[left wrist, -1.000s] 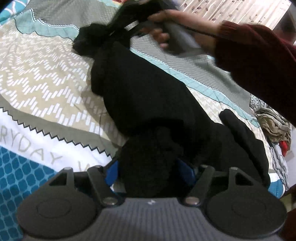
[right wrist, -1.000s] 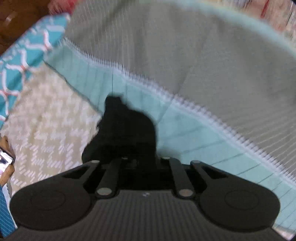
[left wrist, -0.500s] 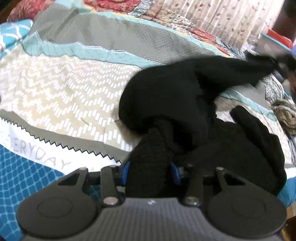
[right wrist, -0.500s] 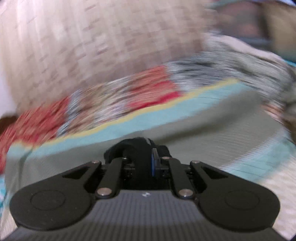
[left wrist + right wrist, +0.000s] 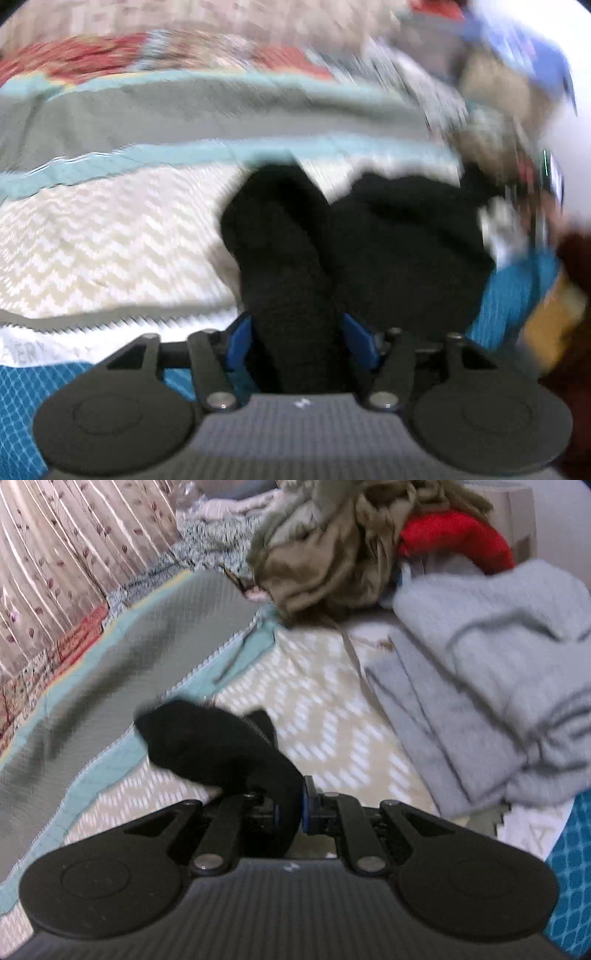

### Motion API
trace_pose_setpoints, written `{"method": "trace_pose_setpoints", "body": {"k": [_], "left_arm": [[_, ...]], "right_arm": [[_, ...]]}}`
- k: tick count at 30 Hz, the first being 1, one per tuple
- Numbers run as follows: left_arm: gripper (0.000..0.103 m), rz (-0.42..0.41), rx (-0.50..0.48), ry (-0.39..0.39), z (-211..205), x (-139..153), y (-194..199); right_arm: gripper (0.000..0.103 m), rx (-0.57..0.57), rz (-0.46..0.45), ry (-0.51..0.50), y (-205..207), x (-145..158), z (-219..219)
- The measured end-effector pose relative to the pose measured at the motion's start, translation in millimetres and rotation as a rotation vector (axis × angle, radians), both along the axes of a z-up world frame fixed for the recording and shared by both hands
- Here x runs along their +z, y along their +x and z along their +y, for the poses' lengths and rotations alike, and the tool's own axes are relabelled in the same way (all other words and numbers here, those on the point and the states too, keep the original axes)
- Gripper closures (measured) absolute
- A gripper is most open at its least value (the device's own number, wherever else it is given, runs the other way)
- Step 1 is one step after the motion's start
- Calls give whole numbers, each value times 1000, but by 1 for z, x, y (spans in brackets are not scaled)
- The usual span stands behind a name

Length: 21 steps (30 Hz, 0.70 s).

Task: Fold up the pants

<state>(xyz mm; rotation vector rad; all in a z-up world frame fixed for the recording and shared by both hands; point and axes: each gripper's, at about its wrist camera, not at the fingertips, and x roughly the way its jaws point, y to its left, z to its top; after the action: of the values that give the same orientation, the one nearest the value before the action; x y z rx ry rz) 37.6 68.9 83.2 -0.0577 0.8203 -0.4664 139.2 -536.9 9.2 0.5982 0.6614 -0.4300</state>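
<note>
The left gripper (image 5: 295,343) pinches a thick bunch of the black pants (image 5: 388,240), which trail forward over the patterned bedspread (image 5: 110,240); bare cover lies open to their left (this view is blurred). The right gripper (image 5: 290,812) is clamped on another black fold, its end drooping left. Just right sit folded grey clothes (image 5: 480,686), an olive heap (image 5: 325,554) behind.
</note>
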Motion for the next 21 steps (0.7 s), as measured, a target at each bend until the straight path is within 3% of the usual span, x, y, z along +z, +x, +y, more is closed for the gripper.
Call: {"method": "trace_pose_setpoints", "body": {"k": [1, 4, 6, 9, 11, 12, 13, 14, 15, 17, 21], "left_arm": [[22, -5, 59, -54, 16, 7, 11], [11, -33, 185, -159, 44, 15, 46], [1, -46, 193, -127, 39, 8, 77], [1, -8, 125, -57, 8, -15, 121], [13, 15, 90, 27, -15, -37, 144], [58, 34, 65, 85, -29, -51, 153], [90, 70, 57, 140, -40, -64, 159], [90, 98, 89, 183, -46, -73, 160], [90, 98, 131, 172, -42, -70, 162], [91, 54, 233, 82, -17, -49, 161], [91, -168, 460, -56, 51, 16, 131]], "right_arm": [[90, 6, -1, -4, 1, -1, 4], [86, 40, 1, -35, -2, -2, 17], [86, 62, -2, -42, 0, -1, 22], [82, 80, 3, -36, 0, -8, 22], [79, 86, 6, -10, 9, -16, 17], [79, 87, 3, 1, 10, -16, 16], [81, 95, 6, 2, 14, -15, 16], [89, 109, 10, -10, 18, -12, 17], [91, 123, -2, -28, 20, -5, 20], [91, 148, -77, -47, 20, 17, 28], [91, 192, -259, 17, 32, 62, 38]]}}
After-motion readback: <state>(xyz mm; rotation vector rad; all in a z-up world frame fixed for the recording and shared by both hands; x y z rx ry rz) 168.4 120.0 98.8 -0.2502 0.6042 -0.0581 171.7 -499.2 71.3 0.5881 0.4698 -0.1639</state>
